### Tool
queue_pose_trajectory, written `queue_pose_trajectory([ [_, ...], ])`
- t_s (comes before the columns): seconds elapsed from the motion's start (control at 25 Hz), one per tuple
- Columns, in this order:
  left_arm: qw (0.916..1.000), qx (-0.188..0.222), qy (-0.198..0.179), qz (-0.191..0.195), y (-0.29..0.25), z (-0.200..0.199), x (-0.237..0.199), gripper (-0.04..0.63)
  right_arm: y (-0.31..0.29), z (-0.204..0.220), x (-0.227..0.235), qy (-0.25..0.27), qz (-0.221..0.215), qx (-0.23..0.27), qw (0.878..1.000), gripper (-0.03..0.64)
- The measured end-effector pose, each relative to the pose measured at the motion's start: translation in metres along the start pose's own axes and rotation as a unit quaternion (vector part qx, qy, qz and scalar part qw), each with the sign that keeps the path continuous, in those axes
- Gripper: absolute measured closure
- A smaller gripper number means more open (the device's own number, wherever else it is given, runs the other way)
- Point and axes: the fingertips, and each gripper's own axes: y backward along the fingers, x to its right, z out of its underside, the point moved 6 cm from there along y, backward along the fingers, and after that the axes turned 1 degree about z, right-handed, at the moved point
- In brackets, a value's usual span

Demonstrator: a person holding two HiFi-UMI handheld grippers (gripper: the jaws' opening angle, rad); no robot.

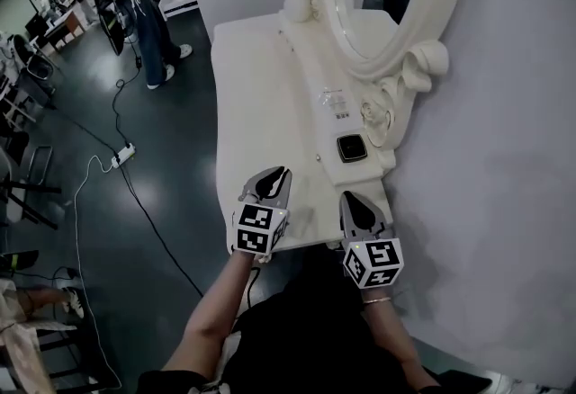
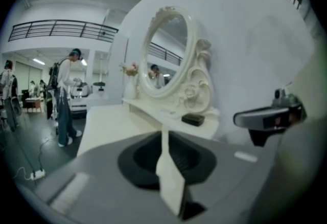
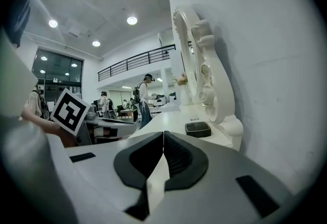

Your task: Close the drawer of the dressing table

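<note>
Head view: left claw and right claw hover over the white counter's near edge; the drawer can't be made out. Left gripper view: jaws a narrow slit apart, empty. Right gripper view: jaws together, empty.

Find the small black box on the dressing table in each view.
Head view: black box sits at centre, on the raised shelf.
Left gripper view: right of centre, at the shelf's near end.
Right gripper view: just right of centre, low.
Shared landmark: the carved white mirror frame.
</note>
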Motion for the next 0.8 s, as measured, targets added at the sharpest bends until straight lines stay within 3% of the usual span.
queue_pose_trajectory([
  [0.8, 0.9987, 0.028, 0.026, -0.035, 0.064, 0.008, -0.013, 0.558, 0.007, -0.004, -0.026, 0.018, -0.020, 0.002, 1.000, 0.614],
])
